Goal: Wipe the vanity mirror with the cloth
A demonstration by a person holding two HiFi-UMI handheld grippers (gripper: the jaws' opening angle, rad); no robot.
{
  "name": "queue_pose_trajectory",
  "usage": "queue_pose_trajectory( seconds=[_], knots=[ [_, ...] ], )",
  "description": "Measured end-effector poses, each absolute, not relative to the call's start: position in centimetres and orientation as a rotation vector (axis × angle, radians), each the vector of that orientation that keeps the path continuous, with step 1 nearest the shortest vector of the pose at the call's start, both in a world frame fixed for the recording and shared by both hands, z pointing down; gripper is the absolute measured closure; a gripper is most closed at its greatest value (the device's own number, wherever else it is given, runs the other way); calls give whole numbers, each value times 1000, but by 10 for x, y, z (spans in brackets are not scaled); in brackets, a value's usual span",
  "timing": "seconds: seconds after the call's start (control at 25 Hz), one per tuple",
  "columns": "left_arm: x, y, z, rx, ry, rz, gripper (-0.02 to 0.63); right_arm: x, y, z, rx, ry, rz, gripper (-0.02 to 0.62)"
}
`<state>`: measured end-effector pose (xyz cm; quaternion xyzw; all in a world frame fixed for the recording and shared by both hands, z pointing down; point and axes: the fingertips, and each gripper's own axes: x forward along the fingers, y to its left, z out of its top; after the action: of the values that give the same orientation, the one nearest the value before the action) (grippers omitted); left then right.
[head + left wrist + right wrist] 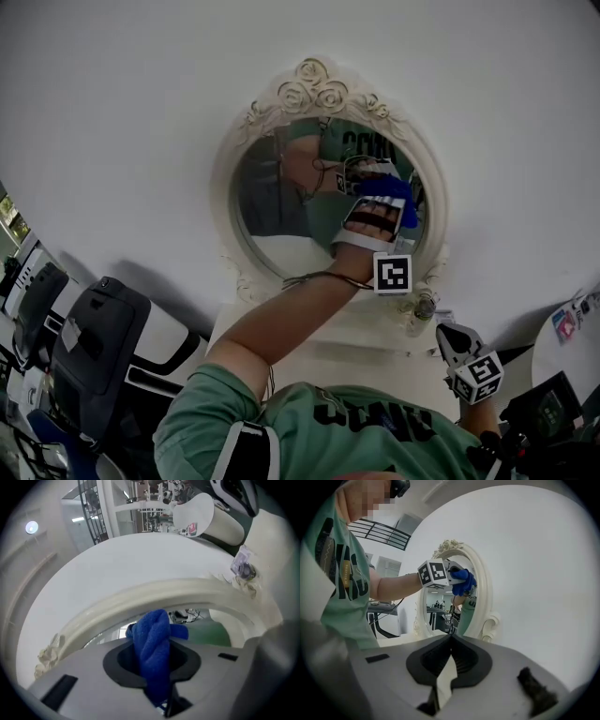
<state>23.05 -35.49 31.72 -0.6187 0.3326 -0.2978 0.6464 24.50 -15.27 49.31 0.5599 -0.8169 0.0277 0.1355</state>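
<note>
One plush blue cloth (154,639) clamped in left gripper (158,677) meets the oval rose-carved mirror (272,202); right gripper (449,665) closed.

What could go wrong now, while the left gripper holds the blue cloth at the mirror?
The blue cloth is a small bunch in the left gripper, so hard jaw edges might touch the mirror glass and scratch it. The cloth is near the carved frame, where it may snag or pull out.
</note>
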Motion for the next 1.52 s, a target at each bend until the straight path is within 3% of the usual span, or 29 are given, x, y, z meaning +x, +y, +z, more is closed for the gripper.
queue_pose_trajectory(
  seconds=[0.2,0.44,0.84,1.0,1.52],
  knots=[
    [270,-342,330,-1447,680,-680,514,252,-145,495,1651,-2366,92,583],
    [234,-337,325,-1499,647,-652,513,245,-150,489,1641,-2383,71,583],
    [-33,-422,342,-1344,978,-900,512,216,-169,479,1533,-2397,30,583],
    [-103,-448,359,-1306,1060,-1030,512,209,-173,476,1512,-2387,15,583],
    [-110,-470,392,-1304,1035,-1102,512,205,-172,475,1512,-2369,39,583]
  ],
)
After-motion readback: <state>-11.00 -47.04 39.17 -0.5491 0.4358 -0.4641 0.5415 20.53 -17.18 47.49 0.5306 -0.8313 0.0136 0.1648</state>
